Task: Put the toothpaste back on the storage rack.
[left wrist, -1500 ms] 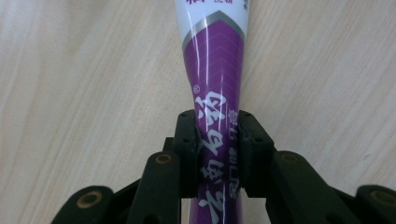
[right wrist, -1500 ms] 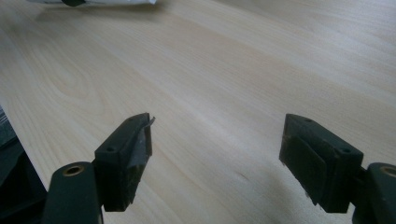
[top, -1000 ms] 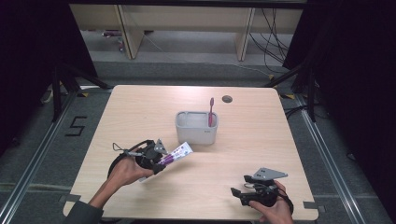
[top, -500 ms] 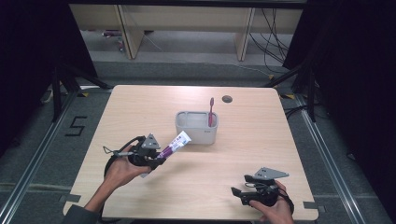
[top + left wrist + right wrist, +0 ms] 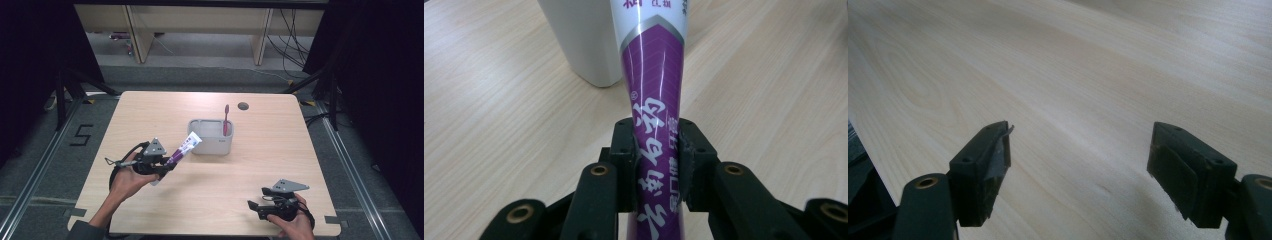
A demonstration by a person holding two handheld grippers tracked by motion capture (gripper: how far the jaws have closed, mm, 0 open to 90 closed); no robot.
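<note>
In the high view, the left gripper [image 5: 167, 161] sits over the left half of the table [image 5: 260, 165], held in the person's left hand [image 5: 129, 176]. Its jaws clamp the purple end of a tube [image 5: 184, 148], which slants up and to the right, its white end just beside the left wall of the grey holder [image 5: 216, 145]; whether tube and holder touch cannot be told here. A toothbrush [image 5: 226, 120] stands upright in the holder's right part. The right gripper [image 5: 257, 206] rests near the table's front right corner in the right hand [image 5: 292, 225], well apart from the holder, its jaws pointing left.

In the left gripper view, the two black pads press on both sides of the tube [image 5: 655, 125], pinching its purple body with white lettering. The tube runs straight up from the jaws, and the holder [image 5: 584, 40] stands behind it, a little to its left, on the table [image 5: 499, 110].

In the right gripper view, the right gripper [image 5: 1080, 165] has its jaws spread wide with nothing between them, just above bare table [image 5: 1073, 75].
</note>
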